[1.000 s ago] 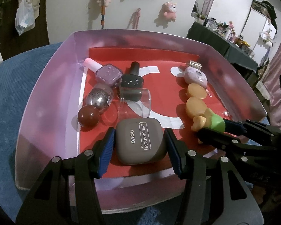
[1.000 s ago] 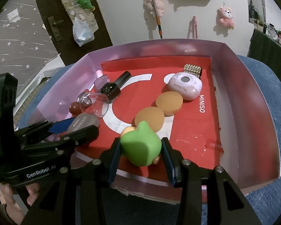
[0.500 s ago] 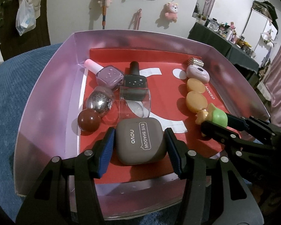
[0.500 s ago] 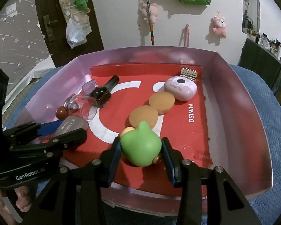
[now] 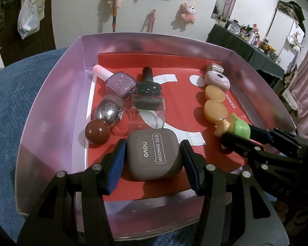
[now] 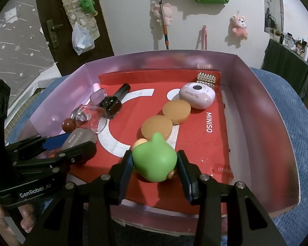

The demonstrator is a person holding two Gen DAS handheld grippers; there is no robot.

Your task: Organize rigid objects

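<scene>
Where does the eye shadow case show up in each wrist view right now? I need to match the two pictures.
Left wrist view: the eye shadow case sits bottom centre, between the left gripper fingers.
Right wrist view: the case is at the left edge of the tray, mostly hidden behind the left gripper's fingers.
Shared landmark: the clear glass cup lying on its side just beyond the case.

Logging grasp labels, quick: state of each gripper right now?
Left gripper: fingers on both sides of the eye shadow case, shut on it.
Right gripper: fingers shut on the green toy.
</scene>
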